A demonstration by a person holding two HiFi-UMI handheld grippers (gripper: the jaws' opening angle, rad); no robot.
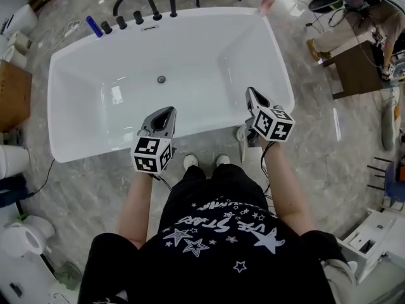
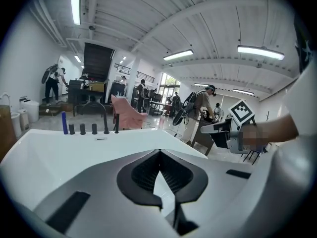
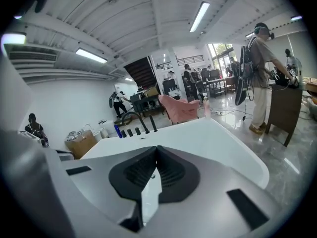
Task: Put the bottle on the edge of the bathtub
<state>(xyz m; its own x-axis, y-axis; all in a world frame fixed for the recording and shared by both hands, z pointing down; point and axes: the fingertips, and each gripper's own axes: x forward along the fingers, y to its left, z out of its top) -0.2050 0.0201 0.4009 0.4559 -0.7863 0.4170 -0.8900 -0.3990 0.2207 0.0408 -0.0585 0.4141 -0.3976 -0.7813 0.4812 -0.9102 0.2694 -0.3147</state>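
A white bathtub lies in front of me. A blue bottle stands upright on its far left rim, beside the black knobs and the curved faucet; the blue bottle also shows in the left gripper view and the blue bottle in the right gripper view. A pale pink bottle stands by the far right corner; whether it rests on the rim I cannot tell. My left gripper hovers over the near rim, shut and empty. My right gripper hangs over the near right part of the tub, shut and empty.
A brown wooden cabinet stands right of the tub, and a cardboard box to its left. A pink chair sits behind the tub. Several people stand at the back of the hall. White appliances crowd the lower left floor.
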